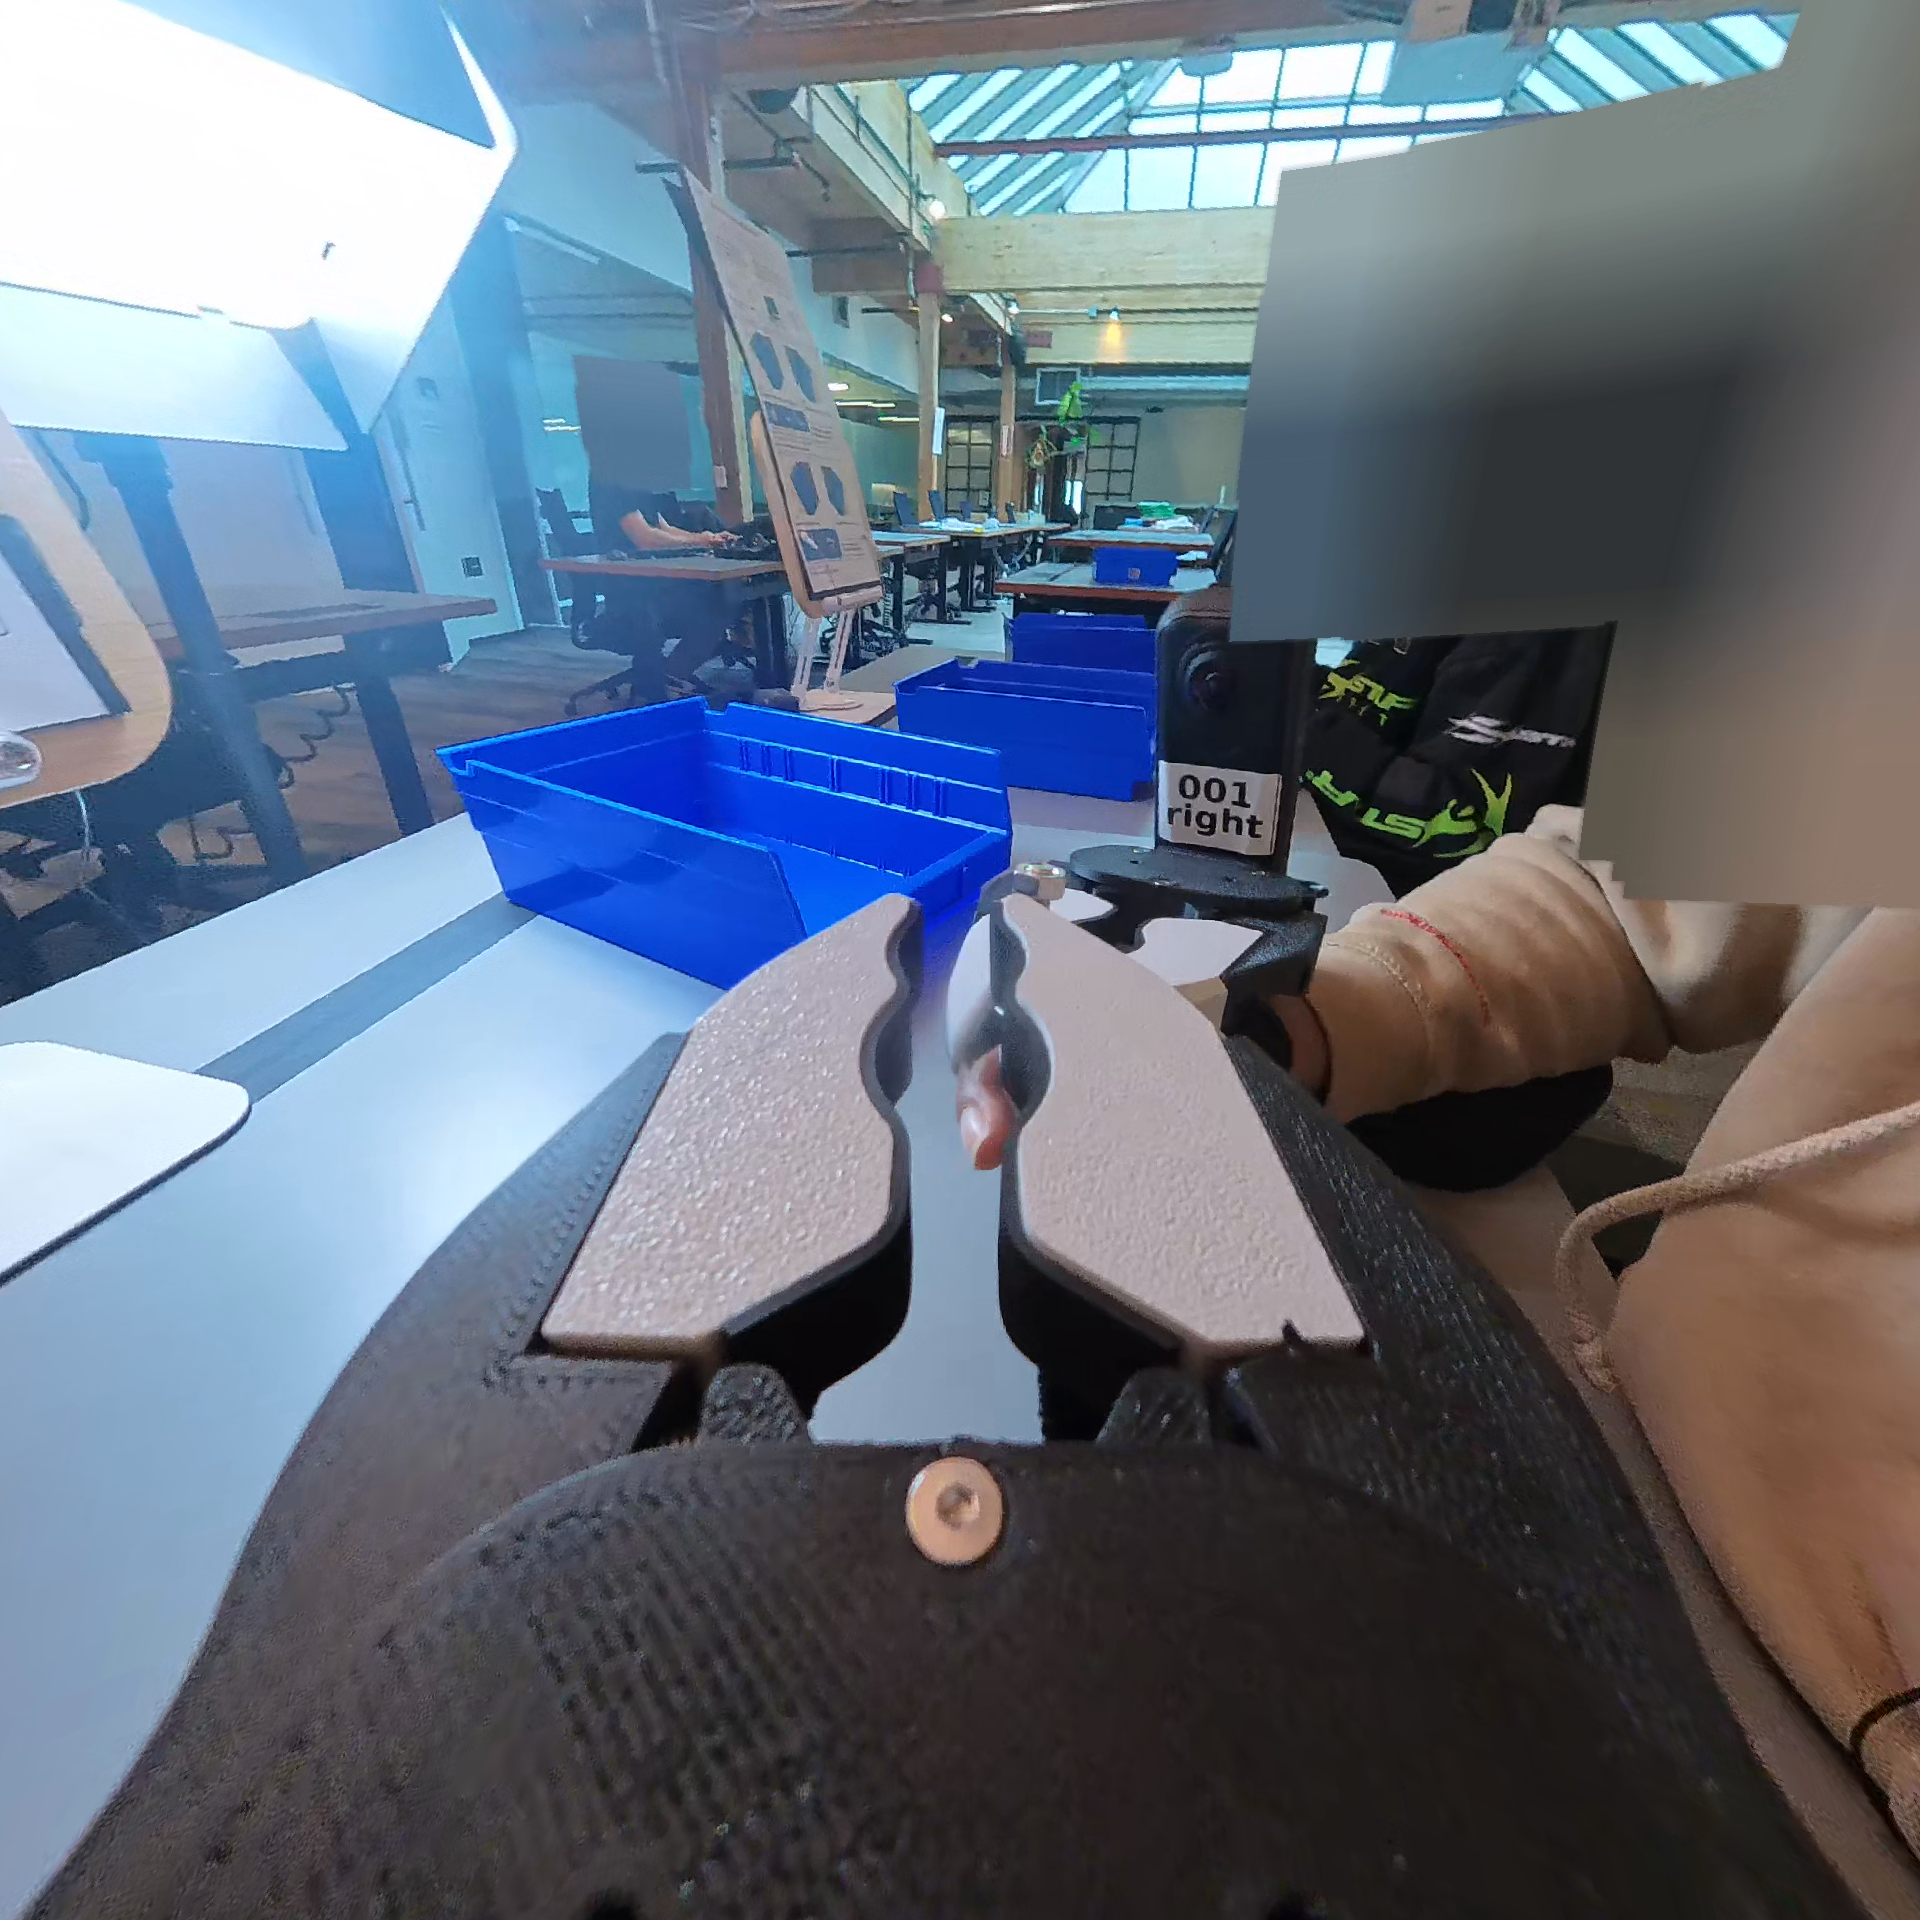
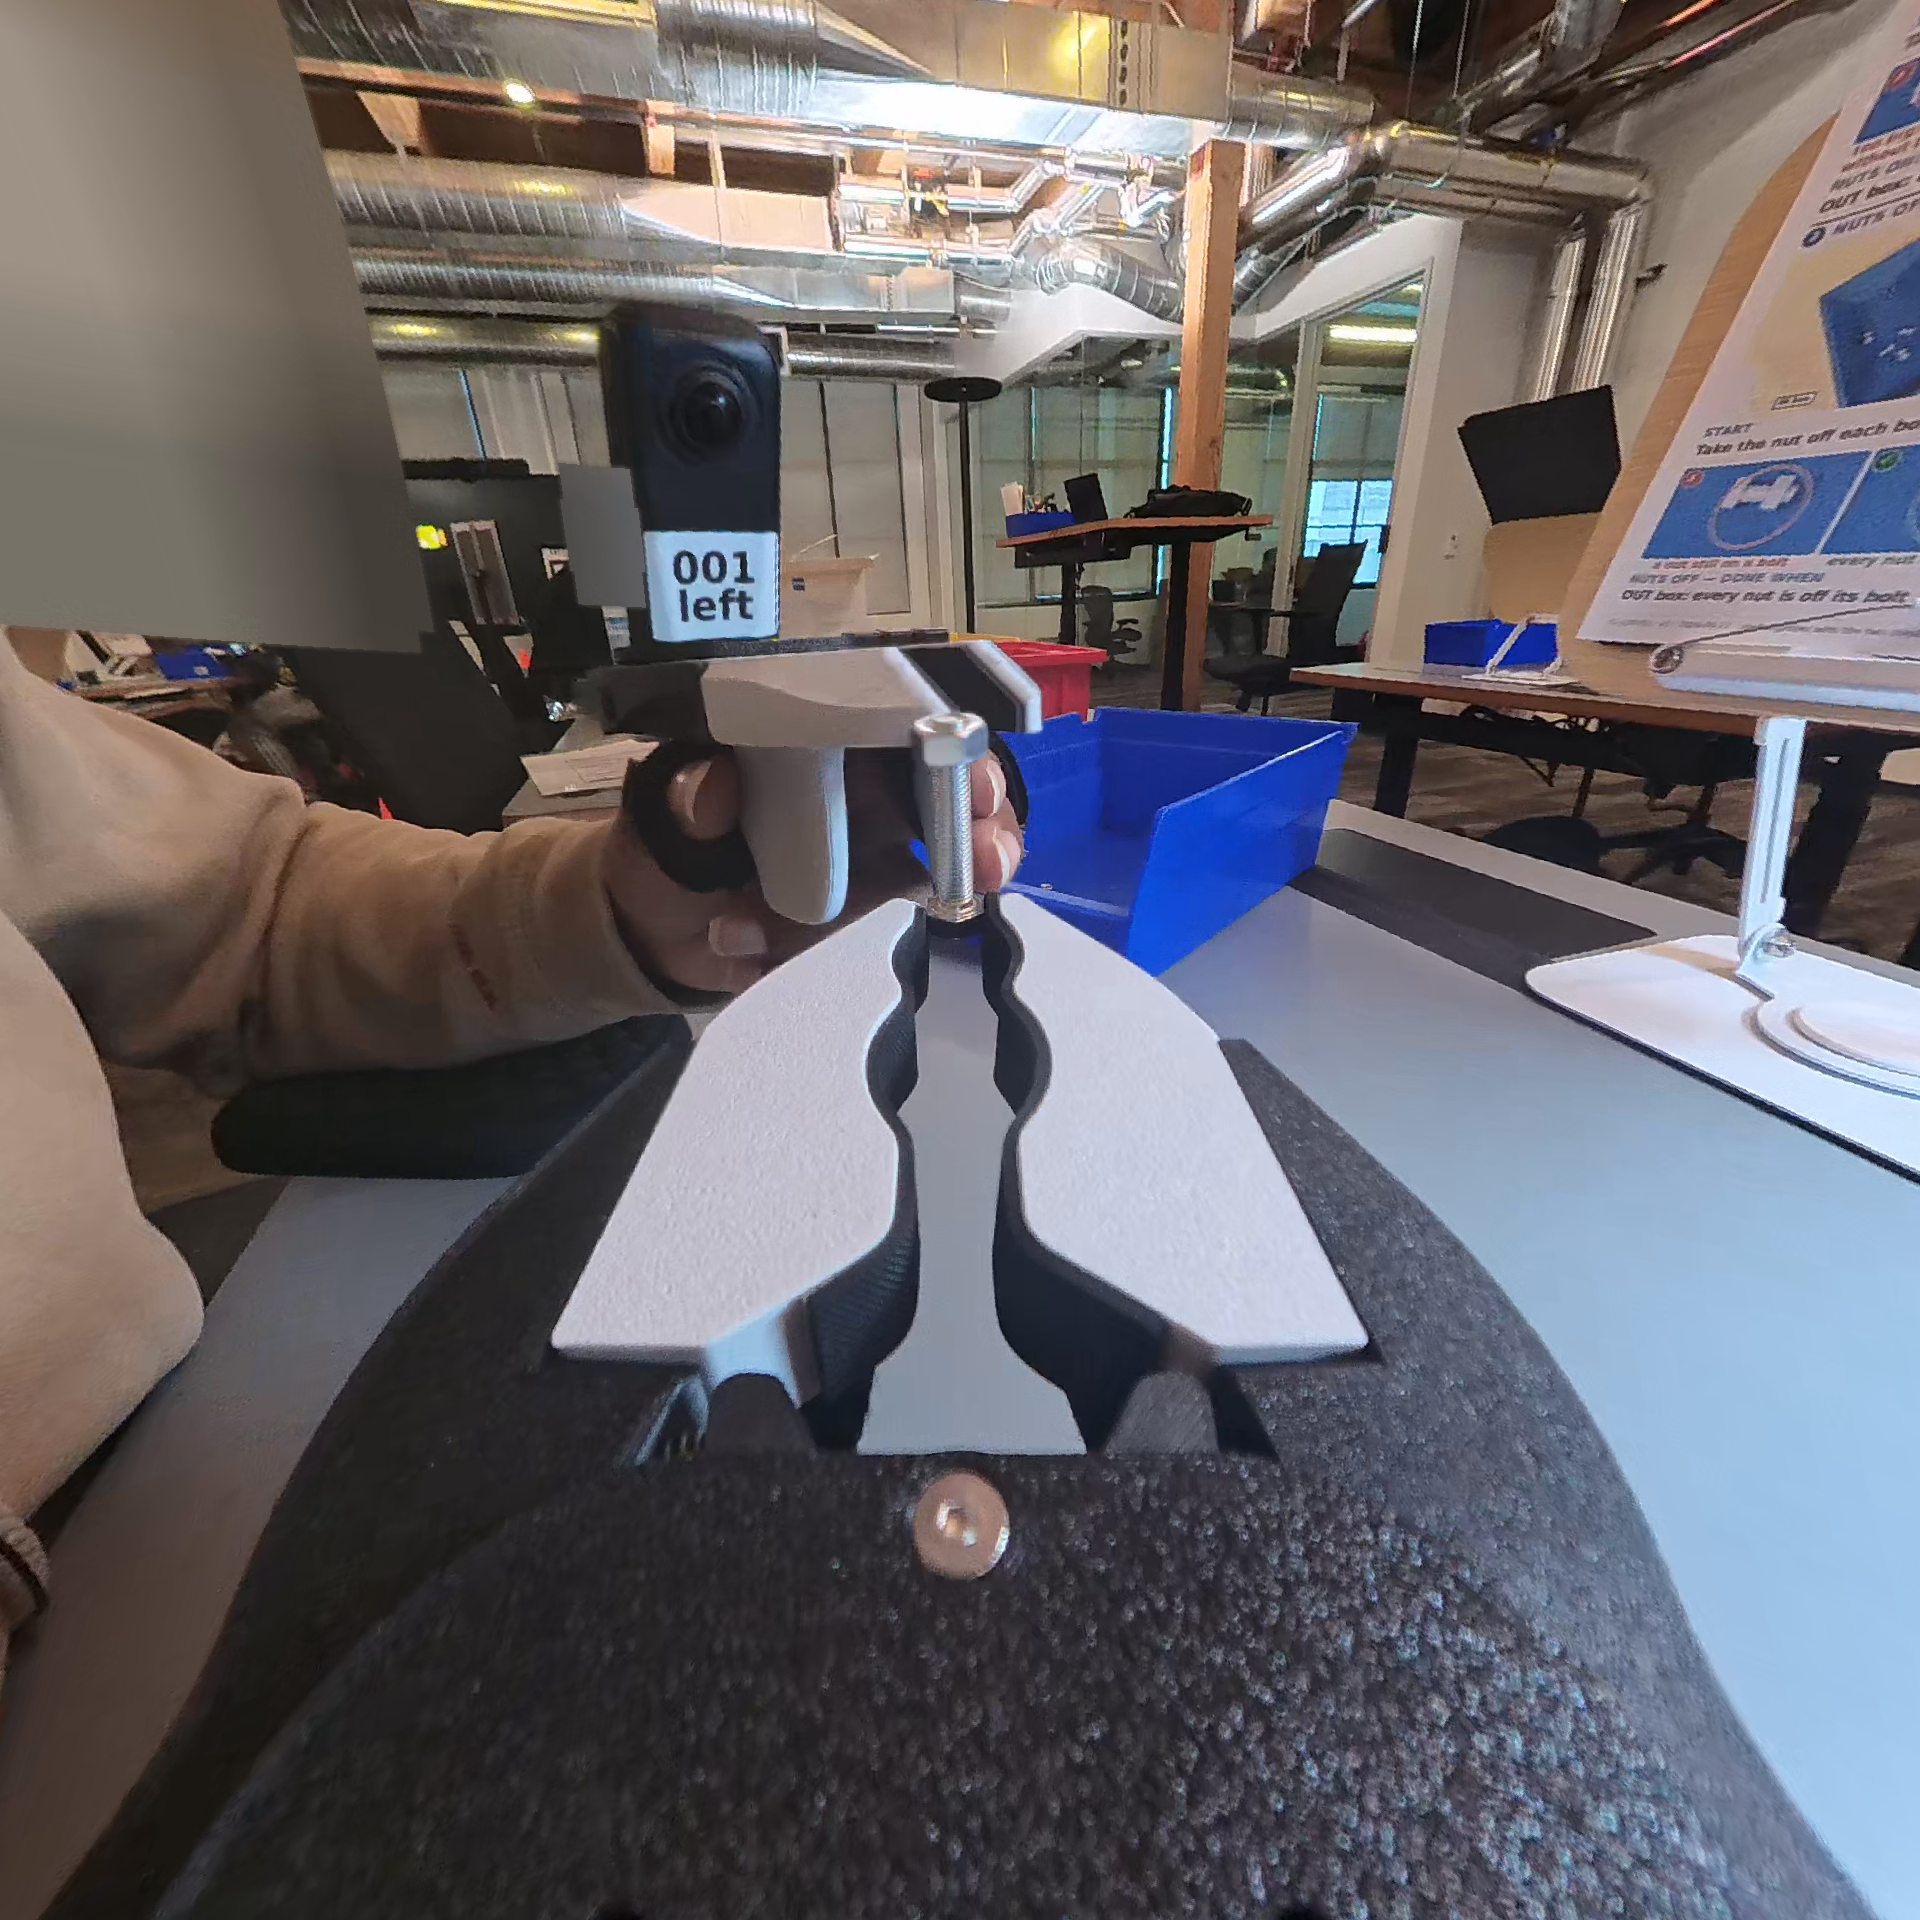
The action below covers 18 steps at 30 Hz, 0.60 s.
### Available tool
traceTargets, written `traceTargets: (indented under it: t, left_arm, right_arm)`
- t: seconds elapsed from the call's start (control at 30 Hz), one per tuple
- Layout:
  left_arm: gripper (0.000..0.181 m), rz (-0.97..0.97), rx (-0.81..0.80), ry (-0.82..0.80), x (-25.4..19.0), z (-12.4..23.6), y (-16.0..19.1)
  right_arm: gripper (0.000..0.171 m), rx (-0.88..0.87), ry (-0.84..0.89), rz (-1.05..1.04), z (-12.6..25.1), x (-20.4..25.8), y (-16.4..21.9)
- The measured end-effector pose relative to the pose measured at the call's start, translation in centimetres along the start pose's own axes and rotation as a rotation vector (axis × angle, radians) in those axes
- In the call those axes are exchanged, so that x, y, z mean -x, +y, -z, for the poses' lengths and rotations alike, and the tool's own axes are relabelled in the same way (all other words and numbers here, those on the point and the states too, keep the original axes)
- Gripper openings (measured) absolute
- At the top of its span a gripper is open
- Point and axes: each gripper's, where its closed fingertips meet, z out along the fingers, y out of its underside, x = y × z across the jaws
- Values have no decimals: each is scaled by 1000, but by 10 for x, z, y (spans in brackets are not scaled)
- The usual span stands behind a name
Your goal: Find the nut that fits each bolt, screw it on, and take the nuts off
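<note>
A silver hex-head bolt (image 2: 951, 821) rises from the tips of my right gripper (image 2: 957, 920), which is shut on its threaded lower end; a slightly wider collar there may be a nut. The bolt's head touches the underside of my left gripper's fingers (image 2: 971, 681). In the left wrist view my left gripper (image 1: 956, 920) has its jaws a narrow gap apart with nothing between them. The bolt's silver end (image 1: 1039, 881) shows just right of its right fingertip, at the tip of the right gripper (image 1: 1195, 894).
A blue bin (image 1: 727, 831) stands on the grey table (image 1: 156, 1403) just beyond the grippers, also in the right wrist view (image 2: 1174, 821). More blue bins (image 1: 1029, 717) stand behind. An instruction board on a white stand (image 2: 1766, 790) is at the right. My two grippers' fingertips are within a few centimetres of each other.
</note>
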Motion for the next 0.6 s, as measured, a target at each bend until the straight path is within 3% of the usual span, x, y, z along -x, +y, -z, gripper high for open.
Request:
traceTargets:
  t: [0.23, 0.43, 0.6]
  left_arm:
    - [23, -3, 23, 21, -8, -8, 7]
    - [9, 10, 27, -82, 18, 2, 10]
    - [22, 18, 32, -12, 3, -6, 12]
  right_arm:
    - [10, 64, 28, -15, -3, -6, 11]
    - [10, 54, 19, -37, 0, -7, 7]
    - [10, 94, 40, -49, -1, -11, 15]
